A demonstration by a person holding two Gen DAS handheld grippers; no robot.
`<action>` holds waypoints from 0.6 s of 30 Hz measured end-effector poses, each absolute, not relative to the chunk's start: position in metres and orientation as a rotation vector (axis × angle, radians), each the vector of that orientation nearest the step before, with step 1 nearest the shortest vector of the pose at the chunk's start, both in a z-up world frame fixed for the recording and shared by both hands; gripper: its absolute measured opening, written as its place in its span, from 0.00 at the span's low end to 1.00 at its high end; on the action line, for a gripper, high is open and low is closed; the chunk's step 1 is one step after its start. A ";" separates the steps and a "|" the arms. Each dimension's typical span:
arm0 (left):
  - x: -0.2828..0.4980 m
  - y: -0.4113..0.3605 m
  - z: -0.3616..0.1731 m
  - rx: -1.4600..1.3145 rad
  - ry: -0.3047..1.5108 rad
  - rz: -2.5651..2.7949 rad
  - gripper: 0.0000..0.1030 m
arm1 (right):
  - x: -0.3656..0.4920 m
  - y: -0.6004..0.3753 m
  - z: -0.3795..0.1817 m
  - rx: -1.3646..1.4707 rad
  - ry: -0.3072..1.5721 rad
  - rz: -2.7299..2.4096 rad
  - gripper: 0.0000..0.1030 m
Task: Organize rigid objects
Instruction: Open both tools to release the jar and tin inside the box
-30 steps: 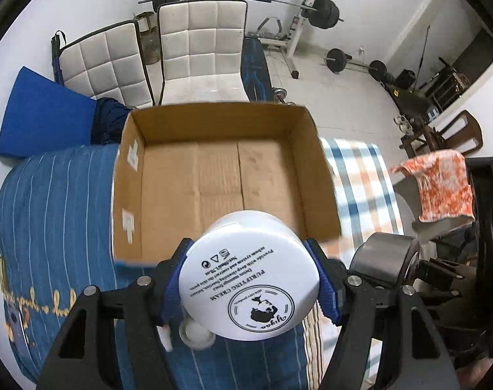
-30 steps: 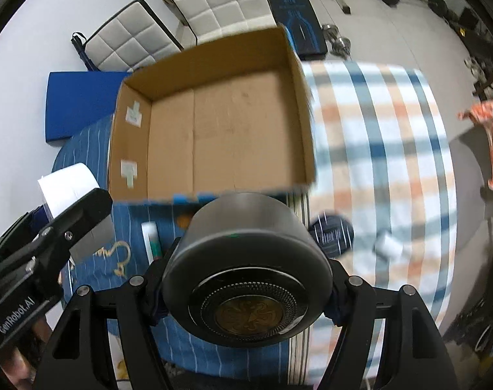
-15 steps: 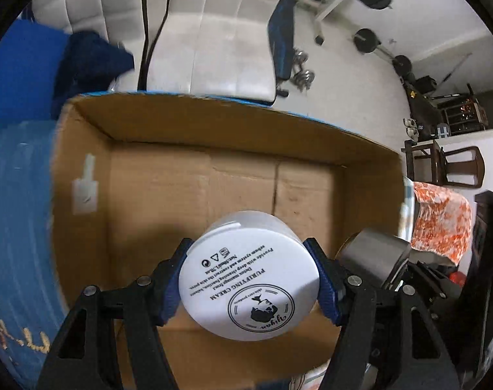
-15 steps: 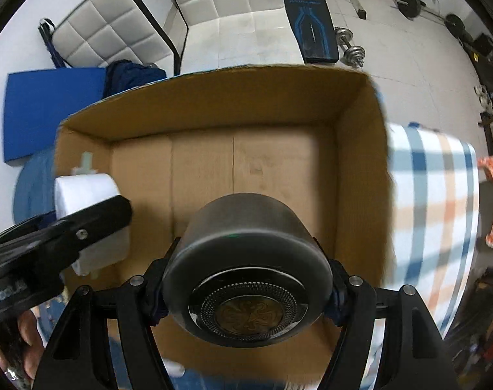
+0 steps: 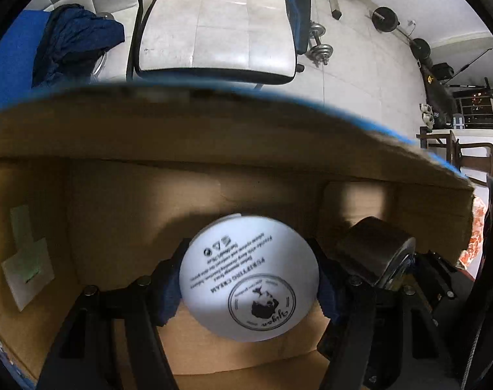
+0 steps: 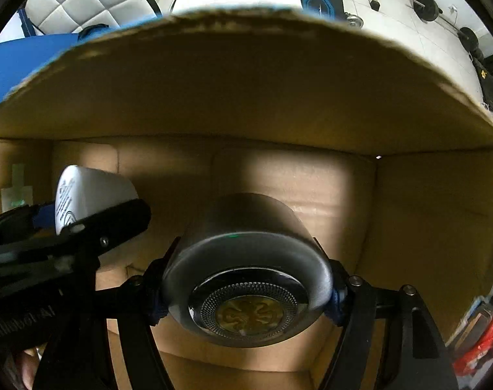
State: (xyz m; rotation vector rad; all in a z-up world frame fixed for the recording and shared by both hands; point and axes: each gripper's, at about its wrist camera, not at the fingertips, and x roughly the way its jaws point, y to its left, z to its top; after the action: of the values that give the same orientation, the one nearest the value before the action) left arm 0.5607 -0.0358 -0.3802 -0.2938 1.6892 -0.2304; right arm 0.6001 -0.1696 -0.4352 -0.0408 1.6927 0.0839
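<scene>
My left gripper (image 5: 249,287) is shut on a white cream jar (image 5: 249,278) with black print on its base, held low inside the open cardboard box (image 5: 214,136). My right gripper (image 6: 246,287) is shut on a dark grey metal jar (image 6: 246,279) with a gold emblem on its end, also low inside the box (image 6: 246,104), to the right of the white jar (image 6: 87,191). The grey jar also shows at the right of the left wrist view (image 5: 373,253). Whether either jar touches the box floor is hidden.
The box's far wall rises just ahead of both grippers. White tape patches (image 5: 27,269) sit on its left wall. Beyond it stand white padded chairs (image 5: 220,26), a dark blue cloth (image 5: 74,42) and gym weights (image 5: 318,48) on a tiled floor.
Both grippers have moved forward from above the table and down into the box, still holding their jars. The box walls now fill both views.
</scene>
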 end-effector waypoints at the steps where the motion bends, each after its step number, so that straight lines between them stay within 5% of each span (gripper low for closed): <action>1: 0.560 -0.035 -0.383 -0.296 1.695 -0.231 0.64 | 0.600 -0.170 -0.437 -0.037 1.697 0.083 0.72; 13: 0.553 -0.043 -0.363 -0.263 1.697 -0.226 0.82 | 0.615 -0.183 -0.438 -0.036 1.705 0.073 0.76; 18: 0.540 -0.039 -0.335 -0.239 1.640 -0.228 1.00 | 0.602 -0.193 -0.422 -0.011 1.681 0.066 0.99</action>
State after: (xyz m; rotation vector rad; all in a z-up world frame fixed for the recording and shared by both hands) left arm 0.5396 -0.0392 -0.3349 -0.2389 1.6398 -0.2280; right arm 0.6025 -0.1929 -0.4217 -0.0112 1.6806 0.0664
